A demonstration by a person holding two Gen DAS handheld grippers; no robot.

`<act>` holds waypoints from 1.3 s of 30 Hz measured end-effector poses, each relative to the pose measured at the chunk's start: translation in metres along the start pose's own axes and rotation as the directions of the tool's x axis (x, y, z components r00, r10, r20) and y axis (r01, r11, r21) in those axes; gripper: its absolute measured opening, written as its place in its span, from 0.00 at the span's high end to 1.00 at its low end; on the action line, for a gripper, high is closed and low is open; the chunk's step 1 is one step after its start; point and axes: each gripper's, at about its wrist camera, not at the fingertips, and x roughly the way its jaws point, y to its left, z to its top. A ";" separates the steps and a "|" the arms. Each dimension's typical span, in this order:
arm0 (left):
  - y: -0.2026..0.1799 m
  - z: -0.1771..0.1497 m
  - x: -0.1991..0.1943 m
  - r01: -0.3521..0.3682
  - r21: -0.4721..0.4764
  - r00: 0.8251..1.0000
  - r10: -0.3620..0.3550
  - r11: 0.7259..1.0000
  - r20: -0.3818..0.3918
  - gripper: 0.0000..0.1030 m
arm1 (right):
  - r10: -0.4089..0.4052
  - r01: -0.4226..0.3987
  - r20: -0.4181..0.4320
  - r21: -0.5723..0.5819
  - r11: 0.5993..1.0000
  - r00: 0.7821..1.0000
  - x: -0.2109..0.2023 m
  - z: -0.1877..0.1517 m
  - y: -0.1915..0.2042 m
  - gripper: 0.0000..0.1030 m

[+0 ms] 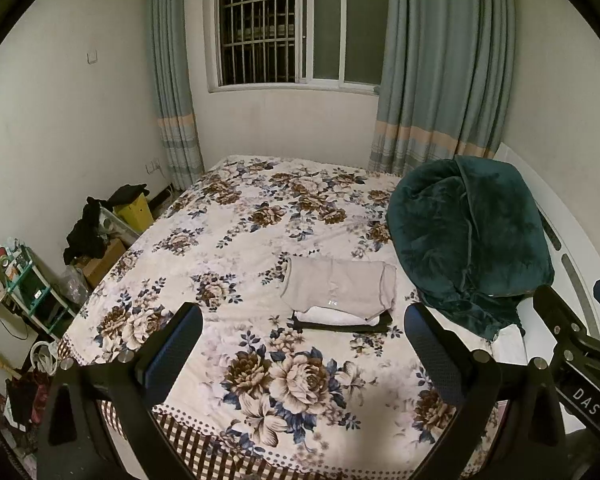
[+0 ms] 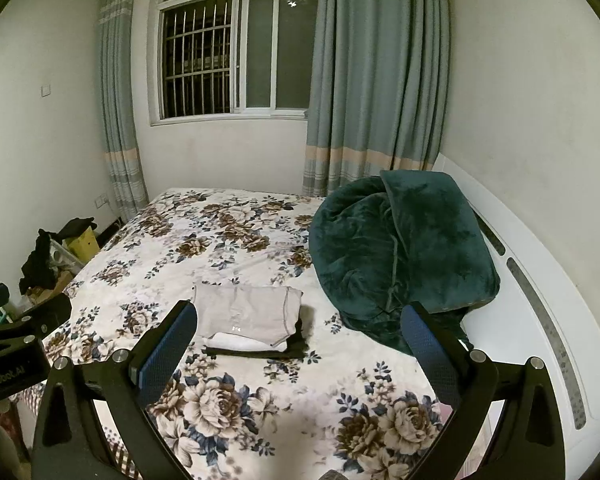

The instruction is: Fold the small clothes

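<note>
Floral bed (image 1: 236,240) bears folded clothes (image 1: 340,294), green blanket (image 1: 472,240).

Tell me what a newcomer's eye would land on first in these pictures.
First, the dark green plush blanket, heaped at the right side of the bed by the white headboard. Next, the bold floral bedspread, with a small stack of folded clothes lying on it, a beige garment on top. Both hand-held grippers hang open and empty above the bed's near edge.
</note>
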 end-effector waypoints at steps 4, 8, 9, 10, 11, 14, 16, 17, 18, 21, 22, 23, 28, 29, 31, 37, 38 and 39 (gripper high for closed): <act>-0.002 0.001 0.000 -0.006 0.002 1.000 0.006 1.000 0.002 0.00 | 0.001 -0.001 0.000 0.000 1.000 1.000 0.000 0.000 0.000 0.00; -0.004 0.002 -0.001 -0.007 0.002 1.000 0.007 1.000 0.004 0.00 | 0.000 0.000 0.000 0.001 1.000 1.000 0.000 0.000 0.000 0.00; -0.004 0.002 -0.001 -0.007 0.001 1.000 0.007 1.000 0.004 0.00 | 0.000 0.000 0.000 0.000 1.000 1.000 0.000 0.000 0.000 0.00; -0.004 0.002 -0.001 -0.008 0.001 1.000 0.008 1.000 0.003 0.00 | 0.000 0.000 0.000 0.001 1.000 1.000 0.000 0.000 0.000 0.00; -0.004 0.002 -0.001 -0.008 0.001 1.000 0.008 1.000 0.003 0.00 | 0.001 -0.001 0.001 0.002 1.000 1.000 -0.001 0.000 0.000 0.00; -0.004 0.002 -0.001 -0.007 0.000 1.000 0.007 1.000 0.004 0.00 | 0.003 -0.003 0.002 0.001 1.000 1.000 0.001 0.001 0.001 0.00; -0.003 0.002 -0.001 -0.010 0.002 1.000 0.010 1.000 0.004 0.00 | 0.003 -0.003 0.002 -0.003 1.000 1.000 0.001 0.001 0.002 0.00; -0.004 0.002 -0.003 -0.010 0.003 1.000 0.010 1.000 0.004 0.00 | 0.002 -0.002 0.001 0.000 1.000 1.000 0.001 0.001 0.001 0.00; -0.004 0.002 -0.003 -0.011 0.002 1.000 0.011 1.000 0.004 0.00 | 0.003 -0.003 0.001 0.001 1.000 1.000 0.001 0.001 0.001 0.00; -0.004 0.001 -0.003 -0.010 0.002 1.000 0.010 1.000 0.004 0.00 | 0.002 -0.002 0.001 0.000 1.000 1.000 0.001 0.000 0.001 0.00; -0.004 0.001 -0.003 -0.012 0.002 1.000 0.012 1.000 0.004 0.00 | 0.002 -0.002 0.001 0.001 1.000 1.000 0.000 0.000 0.001 0.00; -0.004 0.001 -0.003 -0.012 0.001 1.000 0.012 1.000 0.005 0.00 | 0.001 -0.001 0.001 0.000 1.000 1.000 0.001 0.000 0.001 0.00; -0.004 0.001 -0.003 -0.010 0.001 1.000 0.010 1.000 0.006 0.00 | 0.001 -0.001 0.002 0.002 1.000 1.000 0.001 0.000 0.001 0.00; -0.005 0.001 -0.003 -0.011 0.000 1.000 0.011 1.000 0.007 0.00 | 0.000 0.000 0.002 0.002 1.000 1.000 0.001 0.000 0.001 0.00; -0.004 0.001 -0.003 -0.009 0.003 1.000 0.009 1.000 0.006 0.00 | 0.000 0.000 0.003 0.002 1.000 1.000 0.001 -0.001 0.001 0.00; -0.003 0.002 -0.003 -0.010 0.003 1.000 0.010 1.000 0.007 0.00 | -0.002 0.002 0.002 0.003 1.000 1.000 0.001 -0.001 0.001 0.00; -0.004 0.002 -0.002 -0.009 0.002 1.000 0.009 1.000 0.006 0.00 | -0.001 0.001 0.003 0.003 1.000 1.000 0.000 -0.002 0.002 0.00; -0.003 0.001 -0.003 -0.009 0.004 1.000 0.009 1.000 0.006 0.00 | -0.001 0.001 0.003 0.004 1.000 1.000 0.001 -0.002 0.002 0.00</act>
